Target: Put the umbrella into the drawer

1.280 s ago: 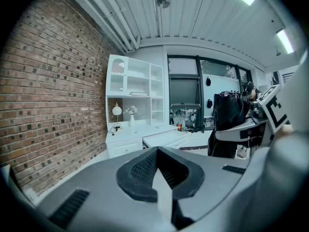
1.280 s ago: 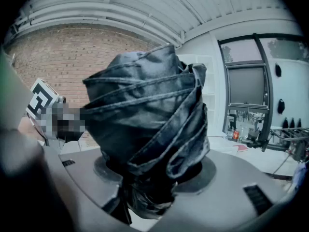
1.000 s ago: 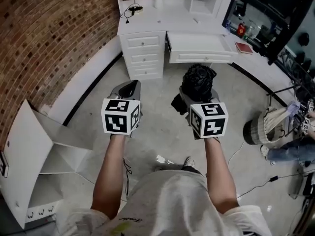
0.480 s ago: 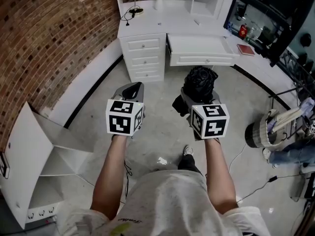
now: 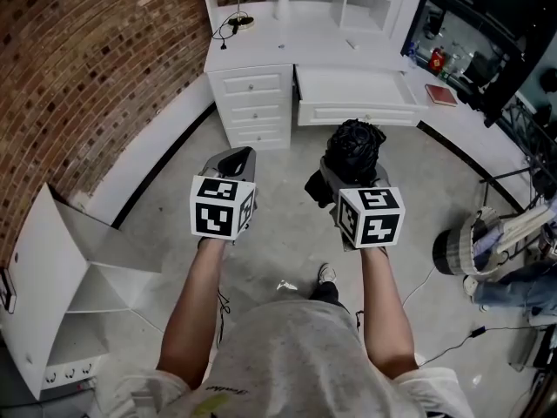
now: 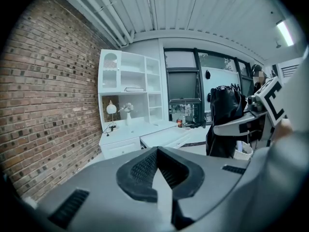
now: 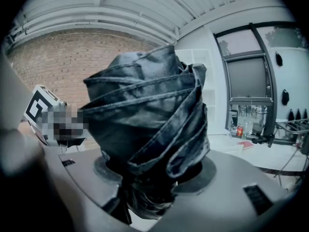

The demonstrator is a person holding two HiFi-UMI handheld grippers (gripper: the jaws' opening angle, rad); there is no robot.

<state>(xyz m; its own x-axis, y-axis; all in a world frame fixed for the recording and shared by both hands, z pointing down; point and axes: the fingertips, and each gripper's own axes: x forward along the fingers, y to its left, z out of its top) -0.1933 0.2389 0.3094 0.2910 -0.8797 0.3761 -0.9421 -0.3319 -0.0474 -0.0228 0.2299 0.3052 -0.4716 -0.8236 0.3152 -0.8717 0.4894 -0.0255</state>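
A folded black umbrella (image 5: 352, 146) stands upright in my right gripper (image 5: 348, 174), which is shut on its lower part. In the right gripper view the umbrella (image 7: 149, 120) fills the middle, with the jaws of the right gripper (image 7: 154, 180) clamped around it. My left gripper (image 5: 233, 160) is held beside it to the left, shut and empty; its jaws (image 6: 157, 153) meet with nothing between them. Ahead, the wide white drawer (image 5: 357, 90) of the desk stands pulled open, also seen as the drawer (image 6: 166, 138) in the left gripper view. Both grippers are well short of it, above the floor.
A white cabinet of small drawers (image 5: 254, 103) stands left of the open drawer. A brick wall (image 5: 78, 77) runs along the left, with a white shelf unit (image 5: 70, 277) lying on the floor. A bucket (image 5: 461, 244) and cables sit at the right. A red book (image 5: 441, 95) lies on the desk.
The person has stepped a little, so the view has shifted slightly. Both grippers keep the same pose and the umbrella stays held.
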